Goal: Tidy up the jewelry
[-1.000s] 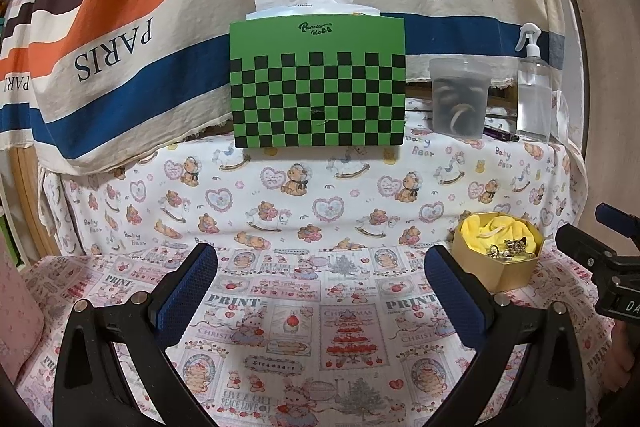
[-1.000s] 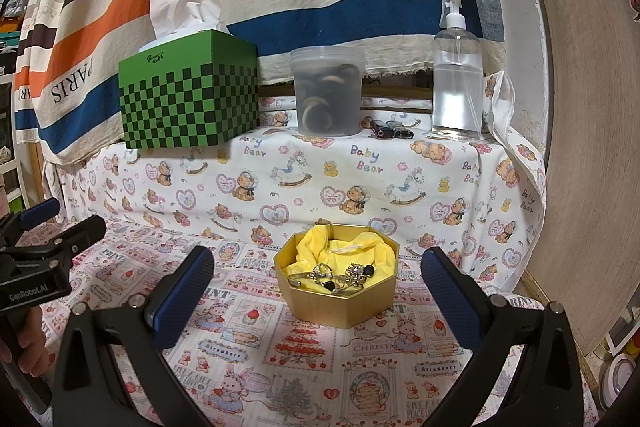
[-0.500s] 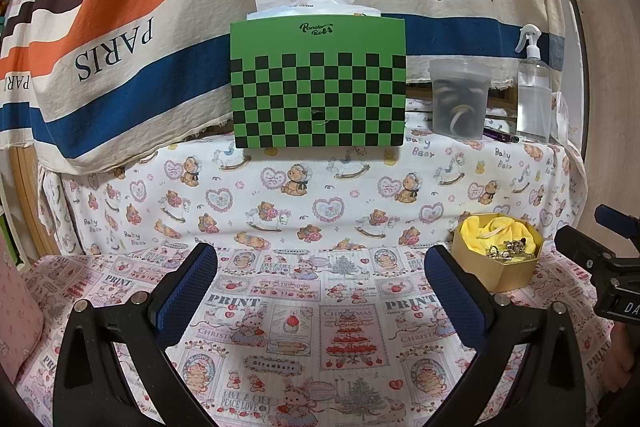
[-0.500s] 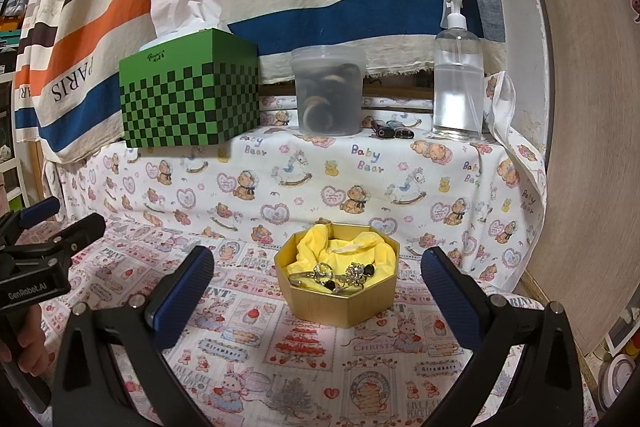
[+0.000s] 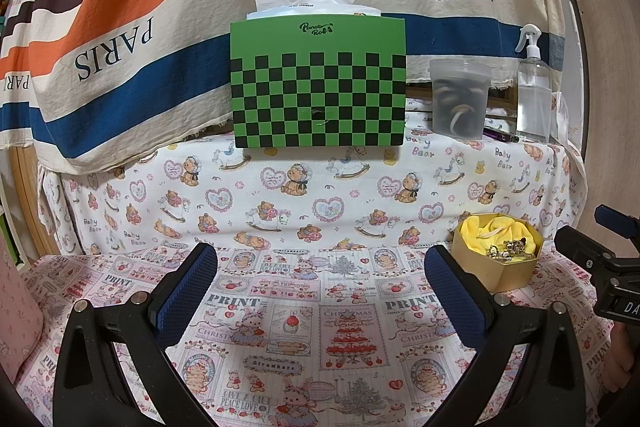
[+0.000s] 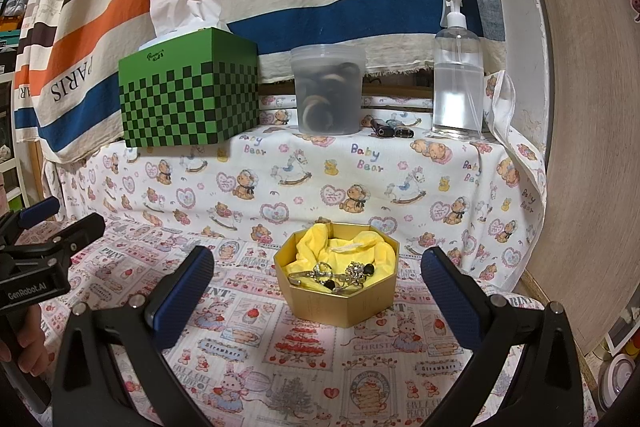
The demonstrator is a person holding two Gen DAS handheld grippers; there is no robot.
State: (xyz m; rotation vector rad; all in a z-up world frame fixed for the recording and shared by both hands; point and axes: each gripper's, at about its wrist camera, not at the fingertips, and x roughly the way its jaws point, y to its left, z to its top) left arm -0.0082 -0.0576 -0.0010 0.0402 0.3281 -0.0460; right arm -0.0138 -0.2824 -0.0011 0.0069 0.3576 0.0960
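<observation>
Right tool [image 6: 316, 287] hanging spread before gold box [image 6: 340, 303], lining up on jewelry [image 6: 340, 273]; left tool [image 5: 320, 287] idling spread, empty.

A gold box [image 6: 340, 301] stood open on the printed cloth, jewelry [image 6: 340, 273] heaped on its crumpled yellow lining [image 6: 320, 247].

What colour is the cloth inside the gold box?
Bright yellow cloth, clearest in the right wrist view.
</observation>
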